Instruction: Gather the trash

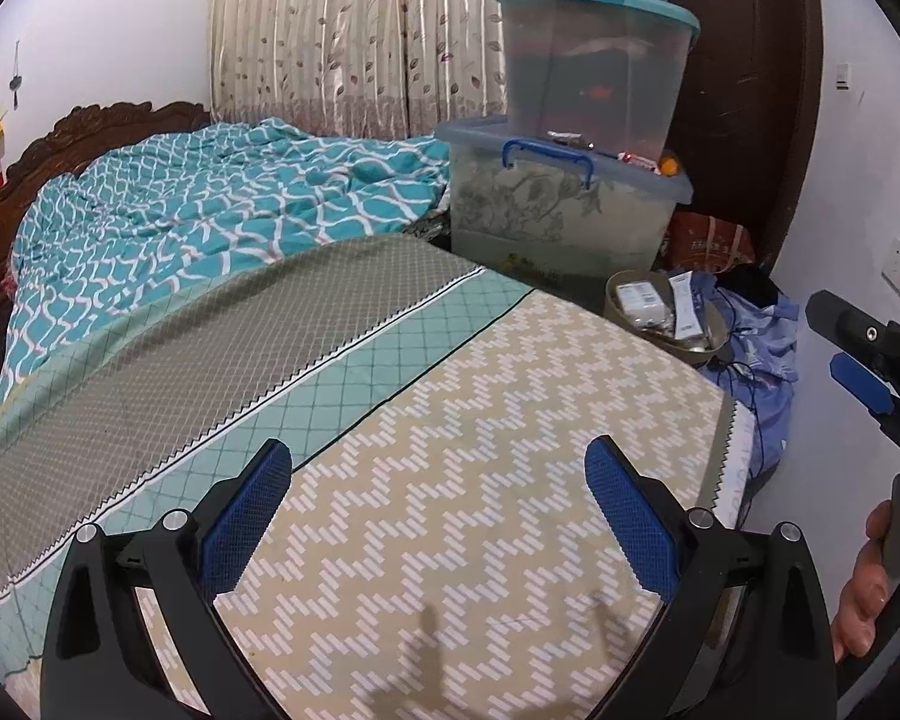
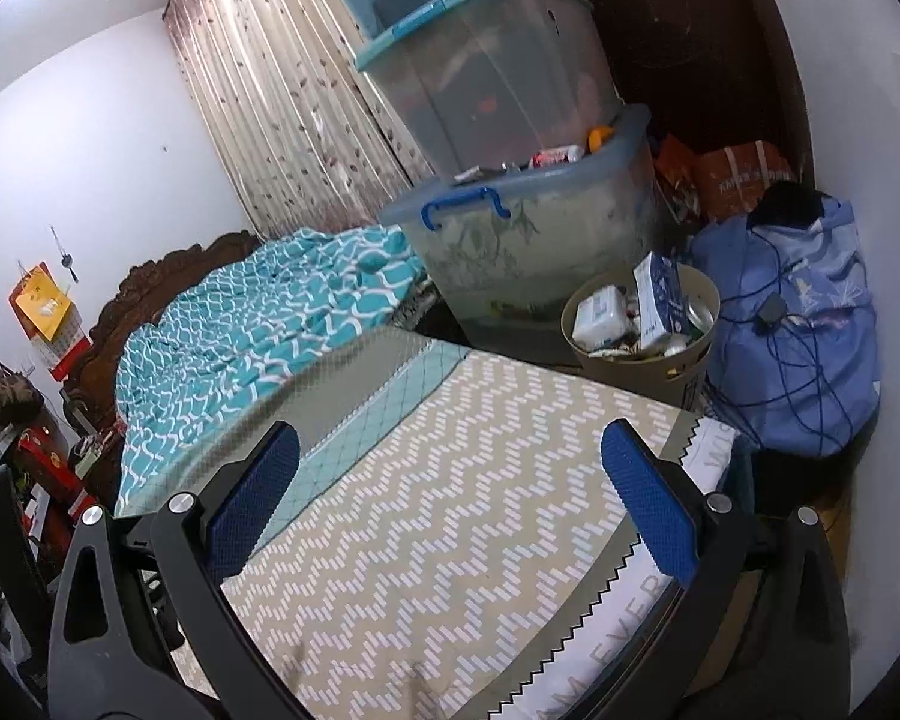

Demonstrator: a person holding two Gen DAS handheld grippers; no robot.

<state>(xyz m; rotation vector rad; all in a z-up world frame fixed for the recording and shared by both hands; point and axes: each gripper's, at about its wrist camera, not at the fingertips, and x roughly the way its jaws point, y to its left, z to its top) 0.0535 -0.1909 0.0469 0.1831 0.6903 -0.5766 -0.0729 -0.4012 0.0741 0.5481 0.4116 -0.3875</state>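
Both blue-padded grippers, left (image 1: 438,516) and right (image 2: 450,504), spread wide, empty, above zigzag-patterned bedspread (image 2: 450,510). Beige round wastebasket full of cartons (image 2: 684,360) beyond bed's far corner, beside stacked clear plastic storage bins (image 2: 528,252).

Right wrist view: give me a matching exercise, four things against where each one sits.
Things:
1. trash bin
2. teal quilt
3. blue cloth bag
4. teal-lidded box

Places:
A. stacked on the blue-handled box
B. floor, past the bed's foot
C. against the right wall
D. bunched at the headboard end

Pairs: 1-B, 2-D, 3-C, 4-A
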